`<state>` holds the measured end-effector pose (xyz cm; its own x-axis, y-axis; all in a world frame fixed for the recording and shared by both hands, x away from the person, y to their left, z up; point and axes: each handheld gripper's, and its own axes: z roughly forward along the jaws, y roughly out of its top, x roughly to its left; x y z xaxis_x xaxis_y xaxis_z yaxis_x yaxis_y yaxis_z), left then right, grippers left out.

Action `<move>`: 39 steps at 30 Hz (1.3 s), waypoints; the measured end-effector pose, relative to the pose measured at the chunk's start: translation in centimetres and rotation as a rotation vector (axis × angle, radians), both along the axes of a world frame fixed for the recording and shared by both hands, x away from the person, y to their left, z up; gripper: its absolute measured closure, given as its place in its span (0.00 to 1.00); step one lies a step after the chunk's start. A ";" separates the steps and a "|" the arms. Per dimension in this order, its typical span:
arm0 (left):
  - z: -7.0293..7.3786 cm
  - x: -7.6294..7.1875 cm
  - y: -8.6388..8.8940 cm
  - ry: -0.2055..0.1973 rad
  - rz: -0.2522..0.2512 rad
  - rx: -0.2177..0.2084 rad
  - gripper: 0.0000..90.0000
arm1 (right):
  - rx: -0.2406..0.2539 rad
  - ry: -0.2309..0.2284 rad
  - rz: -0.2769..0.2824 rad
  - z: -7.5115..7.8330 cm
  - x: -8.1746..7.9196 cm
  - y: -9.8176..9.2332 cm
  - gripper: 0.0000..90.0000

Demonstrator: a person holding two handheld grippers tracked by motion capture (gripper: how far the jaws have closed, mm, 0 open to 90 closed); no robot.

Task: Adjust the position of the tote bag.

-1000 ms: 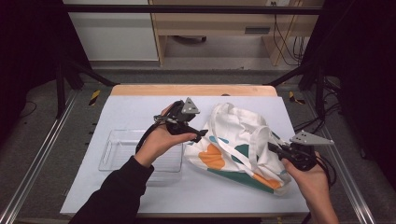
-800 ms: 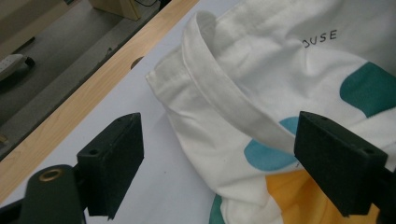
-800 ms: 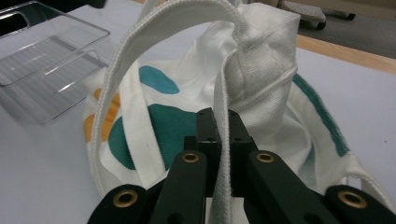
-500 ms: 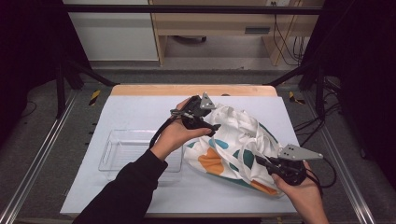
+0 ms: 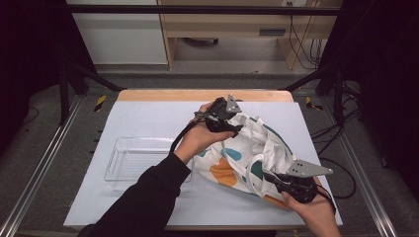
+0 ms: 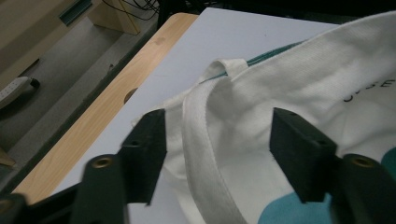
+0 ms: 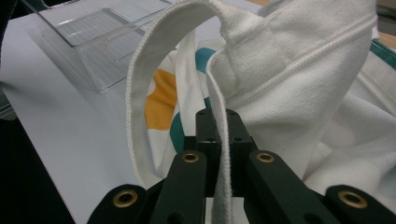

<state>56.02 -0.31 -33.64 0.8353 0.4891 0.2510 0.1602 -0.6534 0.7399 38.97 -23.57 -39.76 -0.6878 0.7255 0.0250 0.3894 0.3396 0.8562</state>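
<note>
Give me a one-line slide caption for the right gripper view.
Right tool clamped shut on white strap of printed tote bag, clear plastic bin on the table behind.

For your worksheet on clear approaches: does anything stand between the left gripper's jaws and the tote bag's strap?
Nothing visible does. The left gripper has its jaws, which have just been closing, on either side of the strap of the tote bag, pads apart from it.

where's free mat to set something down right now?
Free: the far-left of the white mat, between the wooden table edge and the clear plastic tray; also the near strip in front of the tray. Crowded: centre to right, where the tote bag sprawls with the left gripper and right gripper on it.
</note>
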 end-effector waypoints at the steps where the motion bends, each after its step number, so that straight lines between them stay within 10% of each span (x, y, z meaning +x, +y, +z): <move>1: -0.1 0.1 -0.1 0.002 -0.001 0.001 0.49 | -0.001 0.000 0.000 0.0 0.0 0.0 0.98; 11: -0.9 -0.1 1.3 0.054 0.026 0.007 0.96 | 0.003 -0.002 -0.012 -0.4 0.1 -0.4 0.98; 24: -1.7 -4.2 5.5 0.047 0.004 -0.038 0.97 | 0.015 0.005 -0.023 0.0 0.0 -0.9 0.89; 33: -3.0 -5.8 7.7 0.077 0.011 -0.086 0.97 | -0.011 0.000 -0.103 1.1 -0.5 -1.6 0.45; 39: -3.2 -6.1 8.7 0.080 0.026 -0.131 0.97 | -0.052 -0.008 -0.134 1.5 -1.1 -2.0 0.35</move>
<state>49.90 8.38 -36.85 0.8369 0.5348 0.1165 0.2377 -0.5468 0.8028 37.91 -25.54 -38.29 -0.5850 0.8107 -0.0206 0.4270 0.3295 0.8421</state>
